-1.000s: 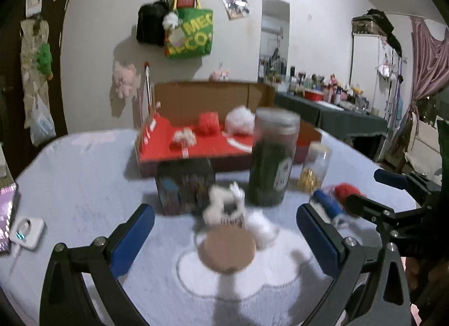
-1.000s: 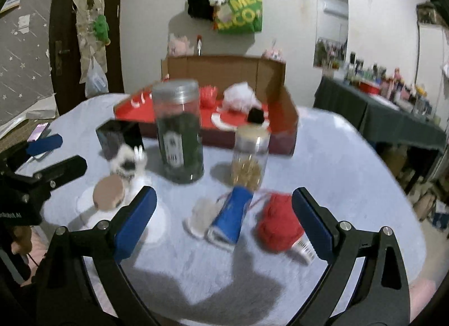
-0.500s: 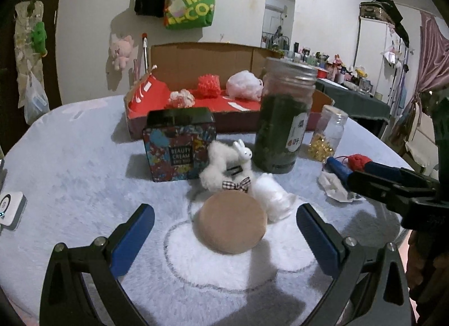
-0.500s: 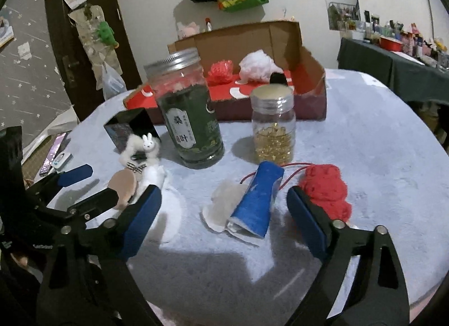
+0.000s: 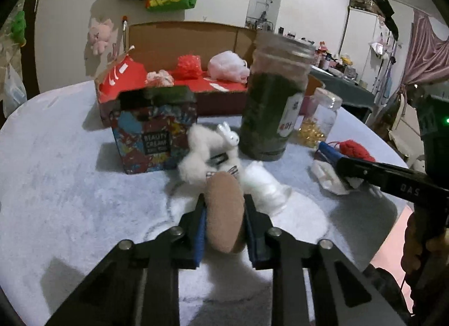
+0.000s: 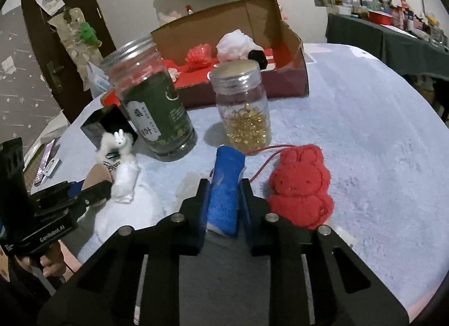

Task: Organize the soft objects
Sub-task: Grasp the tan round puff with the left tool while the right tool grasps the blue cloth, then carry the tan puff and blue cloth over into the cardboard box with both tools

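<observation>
Both wide-open grippers have just closed: left gripper (image 5: 224, 223) squeezes the tan puff (image 5: 224, 213), right gripper (image 6: 224, 205) the blue roll (image 6: 226, 188).

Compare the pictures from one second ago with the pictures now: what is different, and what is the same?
Both grippers came down and their jaws have just been closing. The left gripper now clamps the tan round puff; the right gripper clamps the blue rolled cloth. The red bunny plush, green tea jar, capsule jar and cardboard box stayed put.
</observation>
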A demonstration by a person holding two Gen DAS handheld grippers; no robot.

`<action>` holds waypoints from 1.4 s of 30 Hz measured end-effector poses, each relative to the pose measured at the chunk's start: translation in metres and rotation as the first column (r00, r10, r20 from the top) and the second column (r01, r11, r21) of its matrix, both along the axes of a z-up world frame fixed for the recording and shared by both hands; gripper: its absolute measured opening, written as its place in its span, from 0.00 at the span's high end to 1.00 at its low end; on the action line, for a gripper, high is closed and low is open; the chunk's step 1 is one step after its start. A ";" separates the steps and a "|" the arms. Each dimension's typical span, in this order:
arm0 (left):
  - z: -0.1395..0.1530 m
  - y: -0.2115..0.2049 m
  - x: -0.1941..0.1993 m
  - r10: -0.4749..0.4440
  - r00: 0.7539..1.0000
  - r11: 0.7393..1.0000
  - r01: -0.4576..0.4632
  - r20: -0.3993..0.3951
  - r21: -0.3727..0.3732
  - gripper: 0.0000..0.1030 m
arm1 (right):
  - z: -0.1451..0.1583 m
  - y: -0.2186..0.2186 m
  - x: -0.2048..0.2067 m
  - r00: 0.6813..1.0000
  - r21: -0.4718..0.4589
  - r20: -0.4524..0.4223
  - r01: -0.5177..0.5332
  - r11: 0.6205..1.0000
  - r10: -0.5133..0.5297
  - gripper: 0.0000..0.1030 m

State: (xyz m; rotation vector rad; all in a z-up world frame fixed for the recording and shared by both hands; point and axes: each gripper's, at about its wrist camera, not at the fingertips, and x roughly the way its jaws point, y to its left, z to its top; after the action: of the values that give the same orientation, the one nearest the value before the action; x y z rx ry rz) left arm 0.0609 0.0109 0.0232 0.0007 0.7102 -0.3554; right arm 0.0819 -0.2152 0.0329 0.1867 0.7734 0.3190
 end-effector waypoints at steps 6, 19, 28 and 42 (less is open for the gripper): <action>0.019 0.000 -0.007 -0.021 0.999 1.000 0.021 0.026 0.000 0.78 | 0.021 0.005 -0.012 0.998 0.012 0.051 -0.046 0.999 0.045 0.82; 0.035 -0.022 0.005 -0.111 0.994 0.994 0.111 -0.007 -0.023 0.78 | 0.029 0.016 -0.006 0.990 0.059 0.033 -0.142 0.988 0.141 0.82; 0.034 -0.025 0.010 -0.113 0.993 0.993 0.112 -0.027 -0.025 0.78 | 0.026 0.013 -0.002 0.989 0.080 0.011 -0.150 0.985 0.150 0.82; 0.035 0.039 0.010 0.025 0.998 0.999 -0.026 -0.050 -0.026 0.78 | 0.029 -0.022 -0.002 0.997 0.104 0.000 -0.077 0.992 0.077 0.82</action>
State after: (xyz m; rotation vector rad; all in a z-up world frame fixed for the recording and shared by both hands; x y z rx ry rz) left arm 0.0714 0.0502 0.0586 -0.0426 0.7545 -0.3415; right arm 0.0801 -0.2376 0.0617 0.2562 0.7699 0.4329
